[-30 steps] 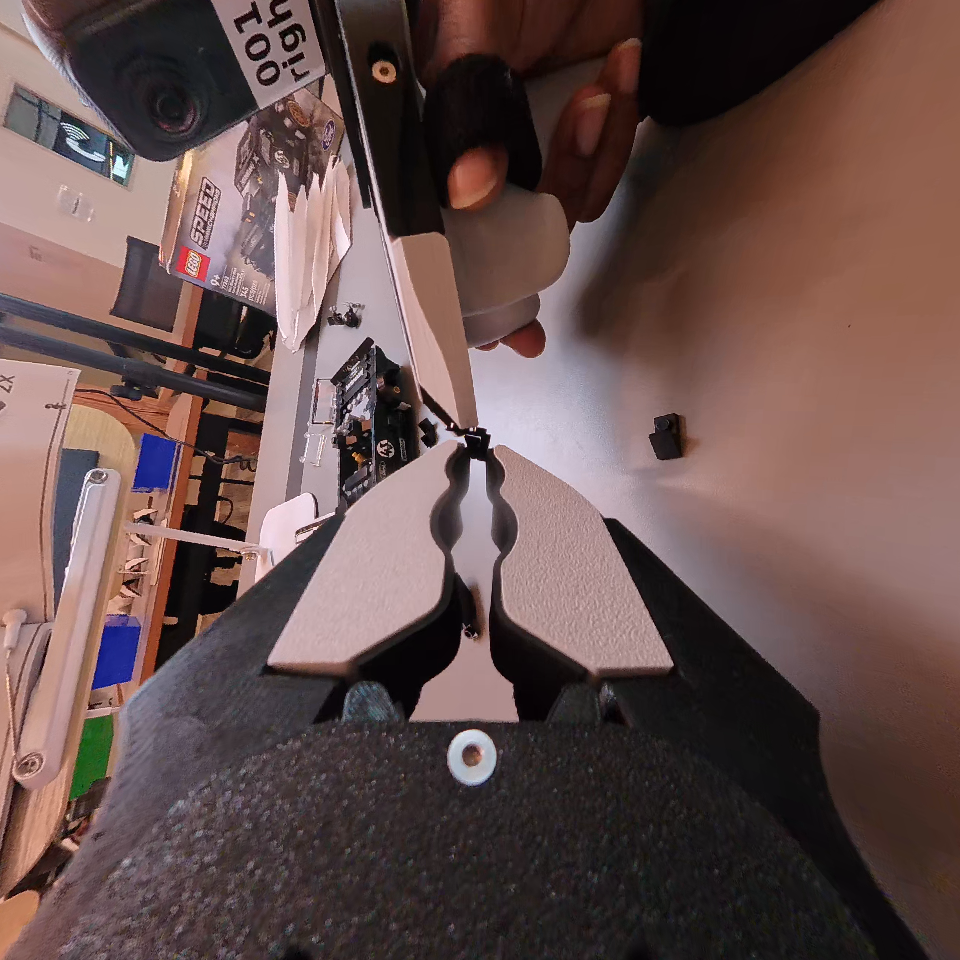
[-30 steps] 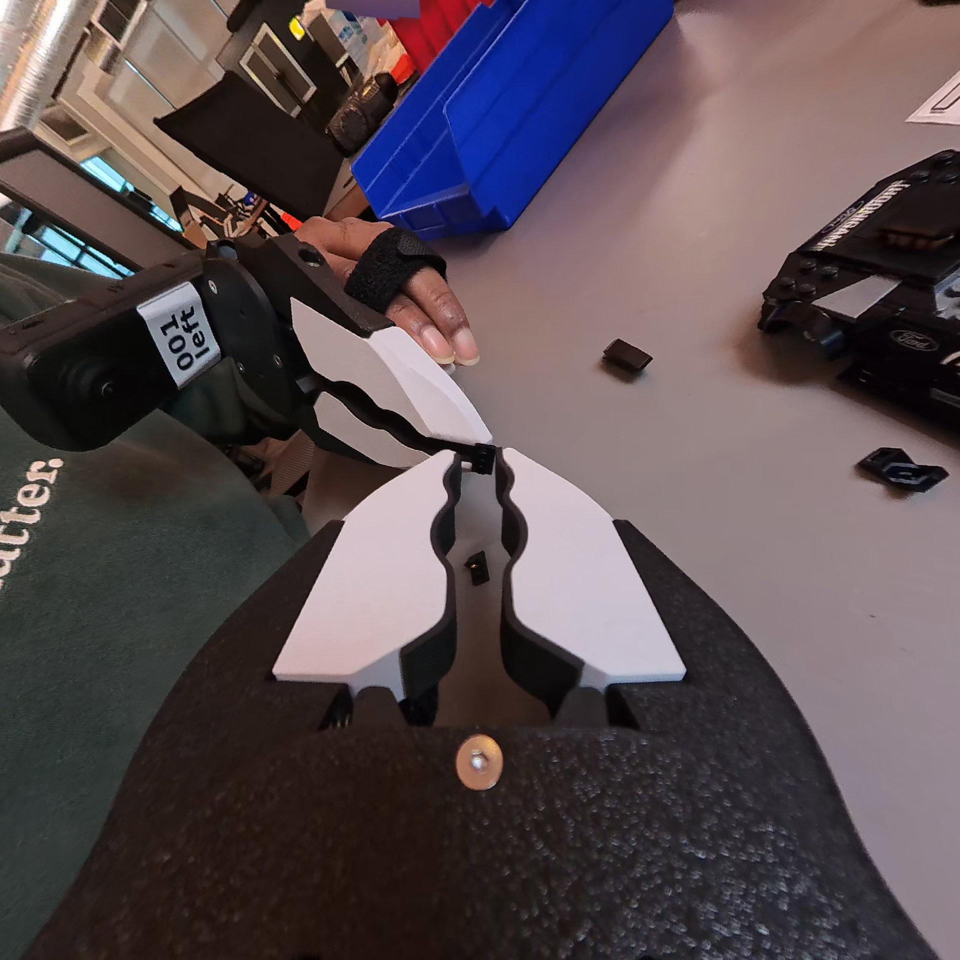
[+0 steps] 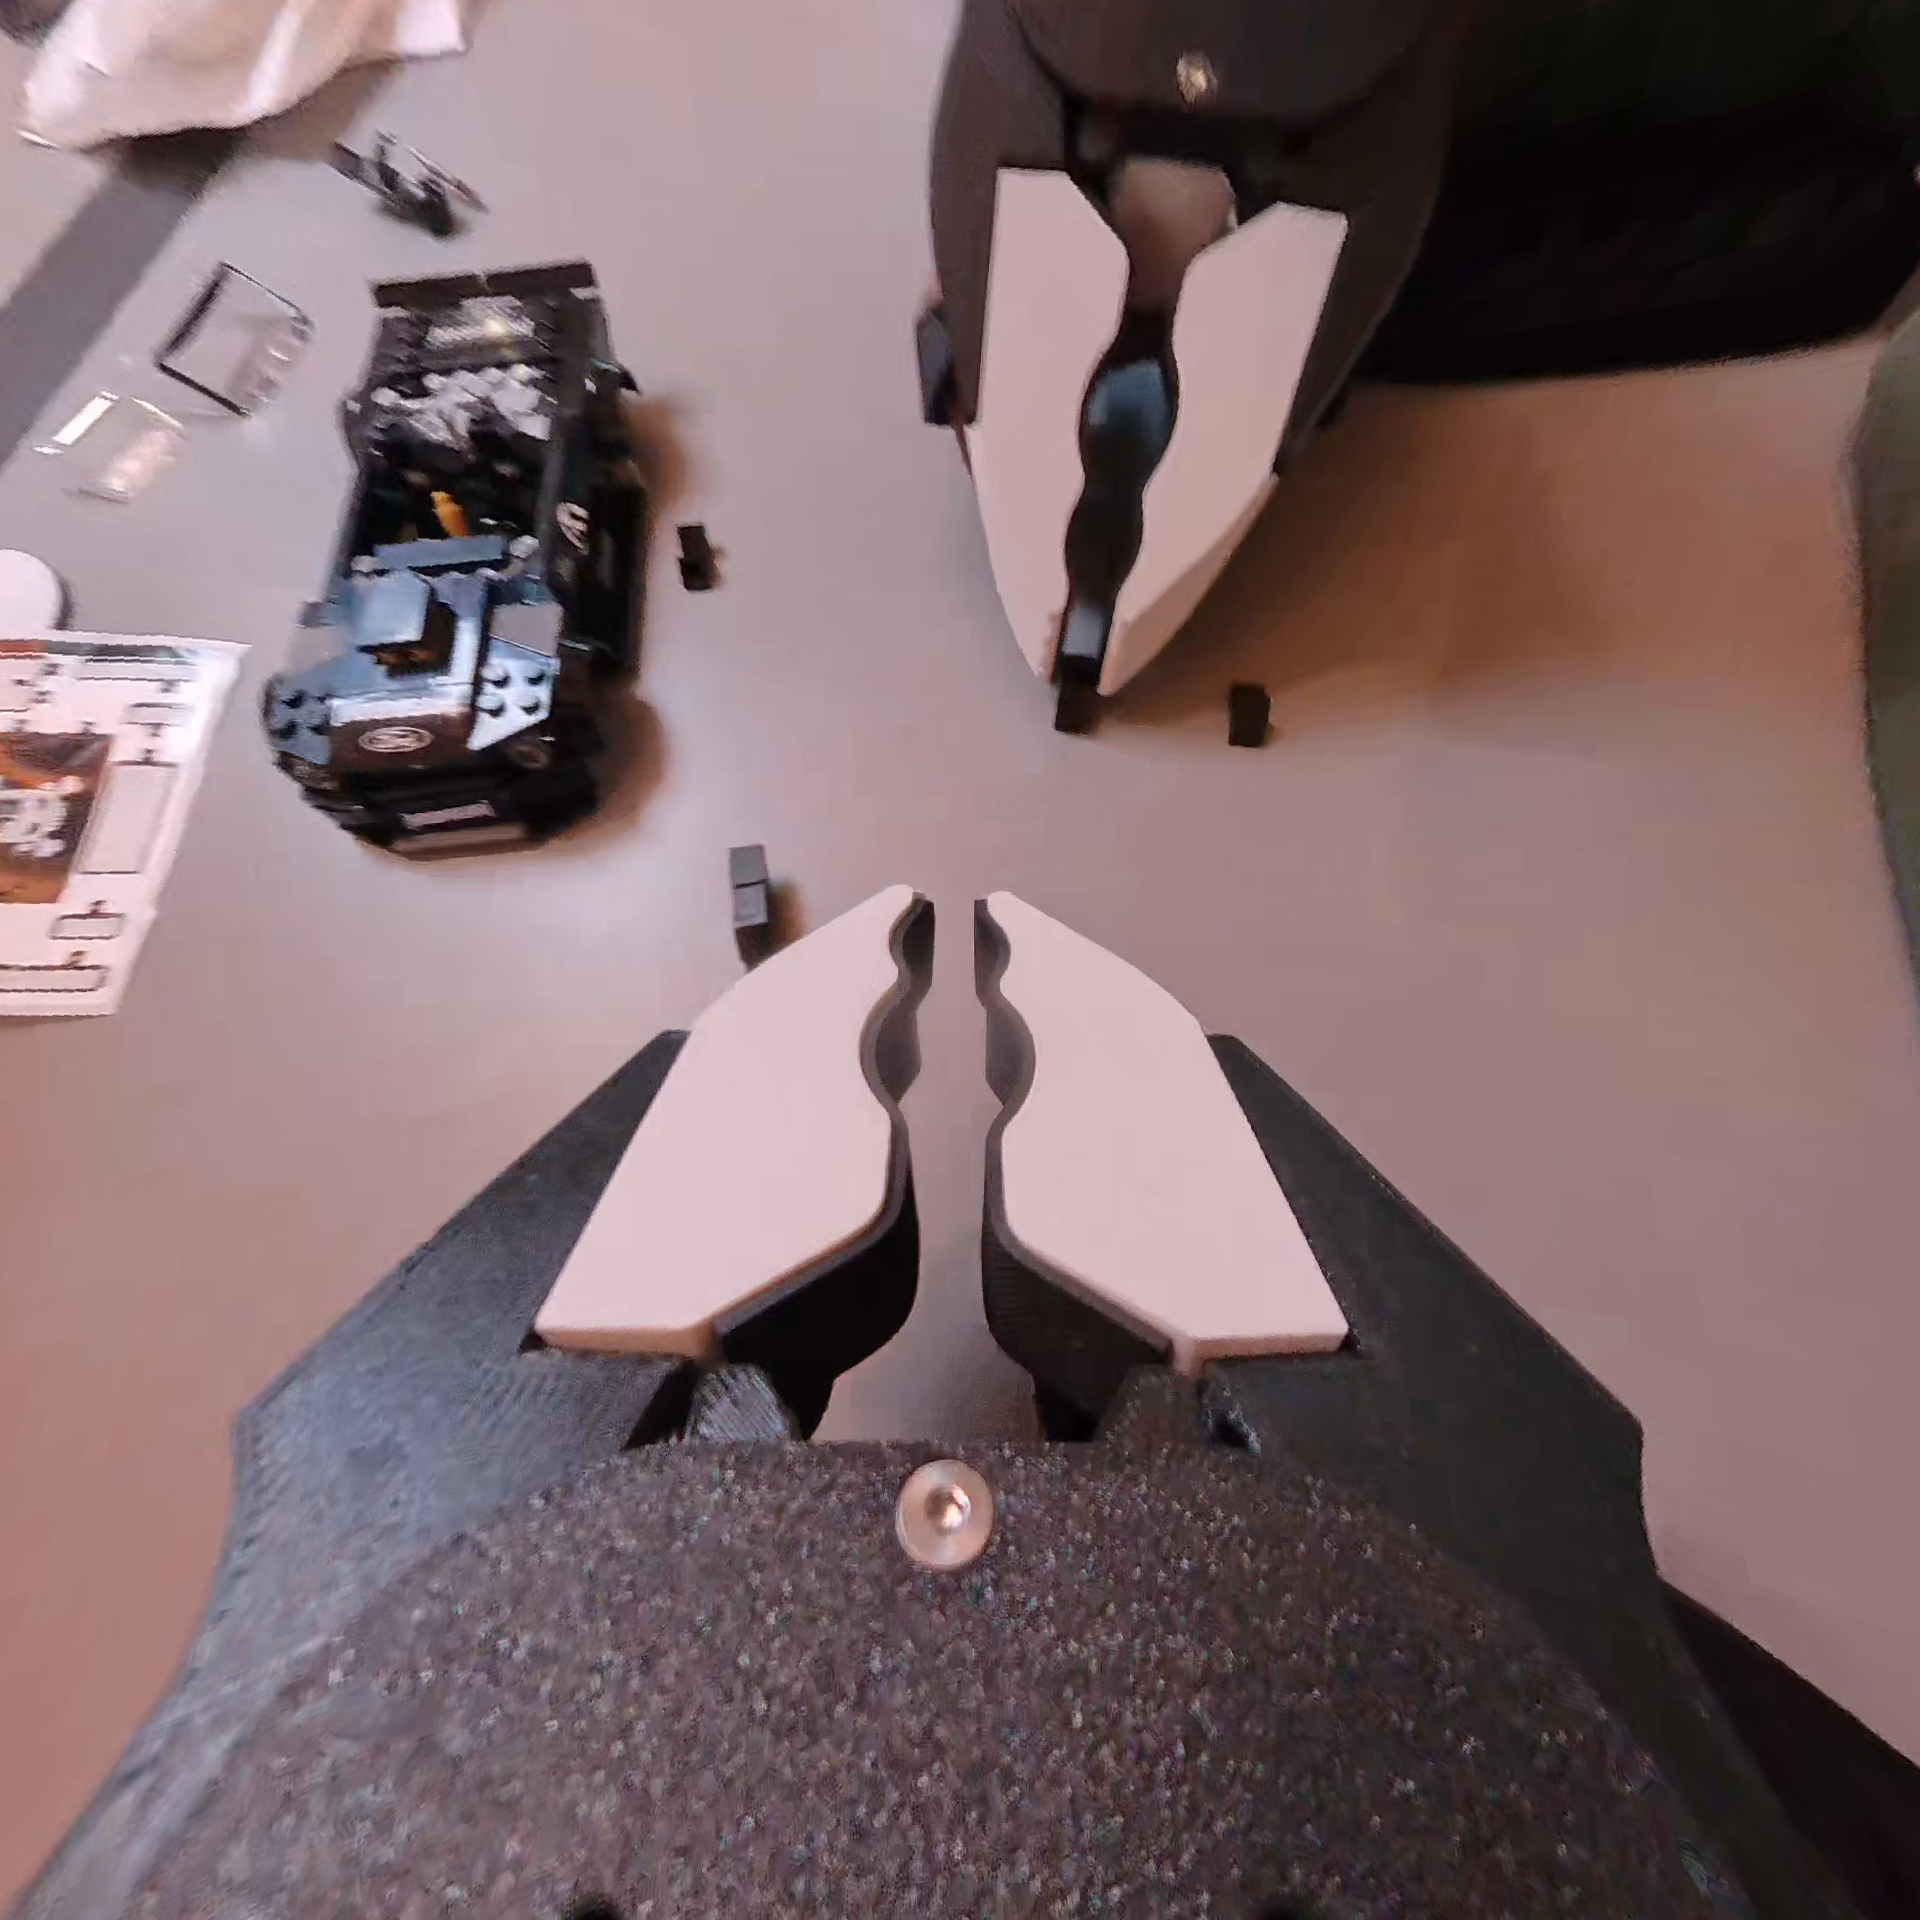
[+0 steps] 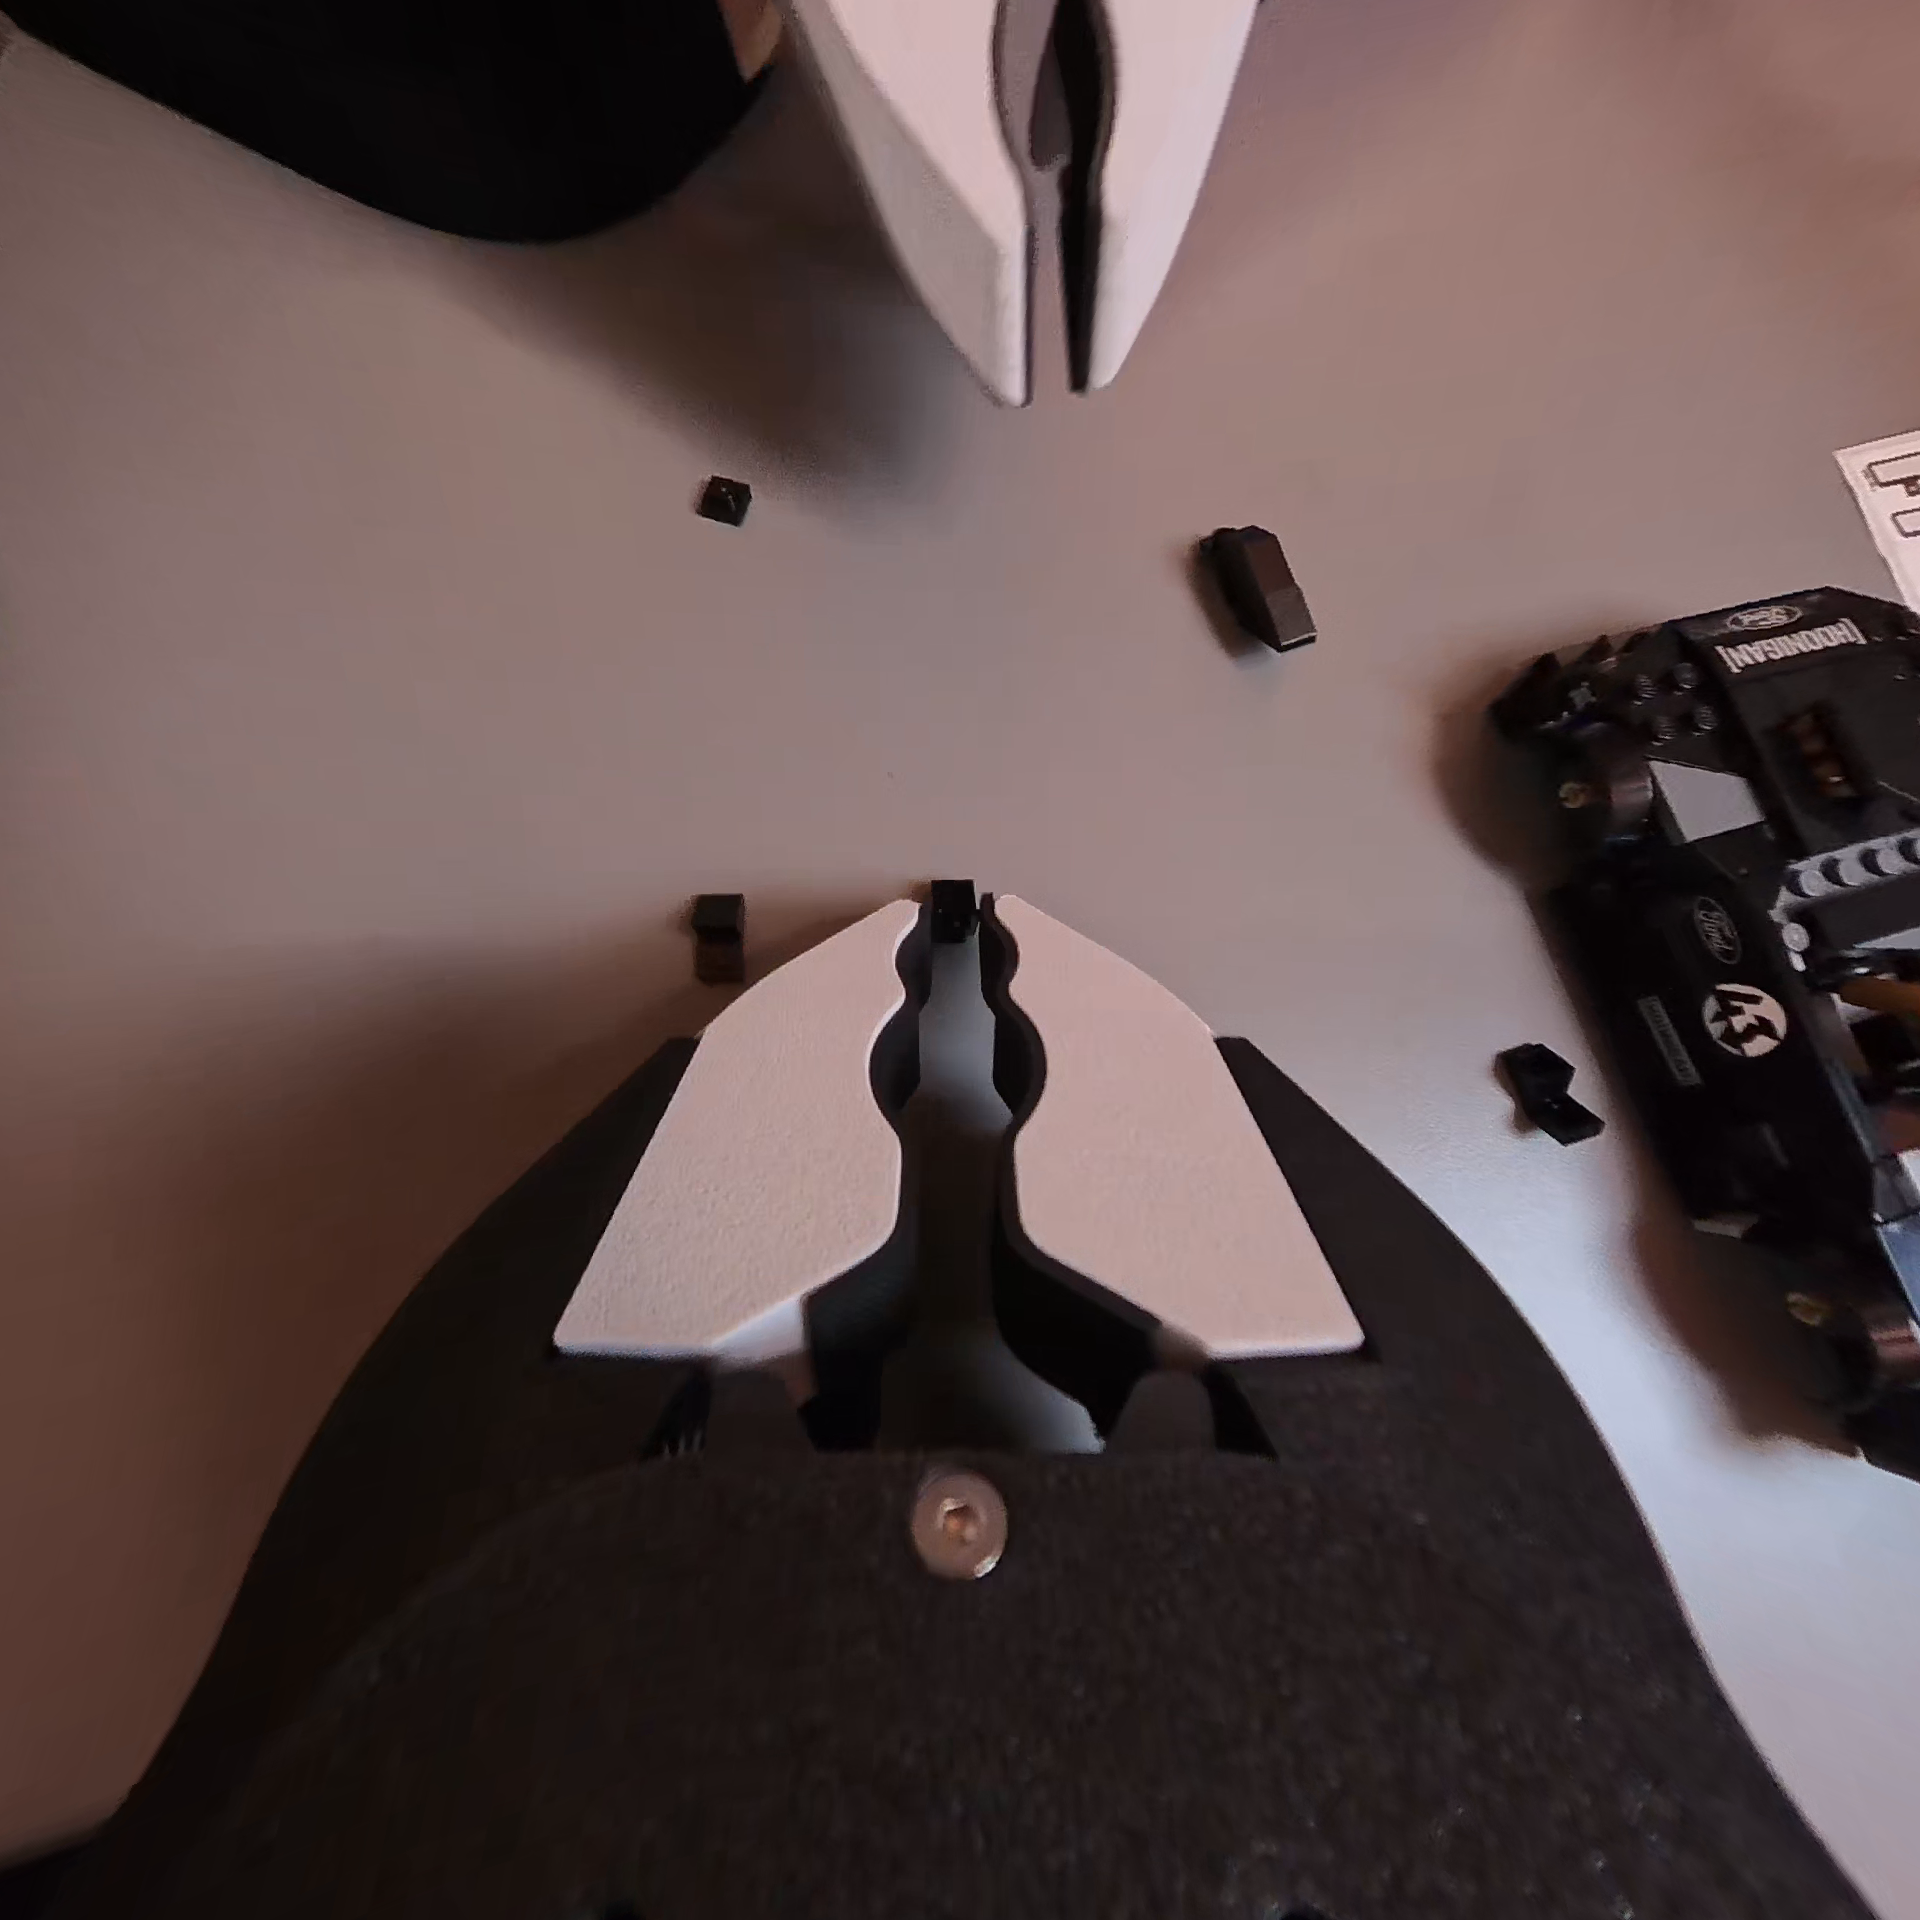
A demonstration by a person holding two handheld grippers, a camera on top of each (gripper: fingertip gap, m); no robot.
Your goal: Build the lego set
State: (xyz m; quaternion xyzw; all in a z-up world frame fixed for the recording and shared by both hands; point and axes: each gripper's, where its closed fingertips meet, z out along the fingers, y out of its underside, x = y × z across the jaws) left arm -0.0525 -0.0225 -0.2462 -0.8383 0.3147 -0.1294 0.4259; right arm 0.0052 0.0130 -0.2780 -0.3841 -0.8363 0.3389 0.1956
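My right gripper point(image 4: 953, 906) is shut on a tiny black lego piece point(image 4: 953, 920) at its fingertips, just above the grey table point(image 4: 416, 727). In the left wrist view the right gripper point(image 3: 1081, 670) points down at the table with the piece point(image 3: 1086, 632) in its tips. My left gripper point(image 3: 951, 904) is almost shut with only a narrow gap, and nothing is between the fingers. It also shows at the top of the right wrist view point(image 4: 1049, 390). The partly built black lego car point(image 3: 468, 582) lies to the left, and on the right in the right wrist view point(image 4: 1766, 935).
Loose black pieces lie on the table: a slope brick point(image 4: 1257, 587) point(image 3: 748, 883), a small one point(image 4: 717, 916) point(image 3: 1247, 712) beside my right gripper, another point(image 4: 724, 499), and a bracket point(image 4: 1548, 1091) by the car. An instruction booklet point(image 3: 83, 810), clear parts point(image 3: 229, 343) and white bags point(image 3: 208, 62) lie far left. My right fingertips sit around 8 centimetres from my left ones.
The grippers were tip to tip on the tiny piece, held up. They have parted and both now point down at the table. The right one keeps the piece; the left is empty.
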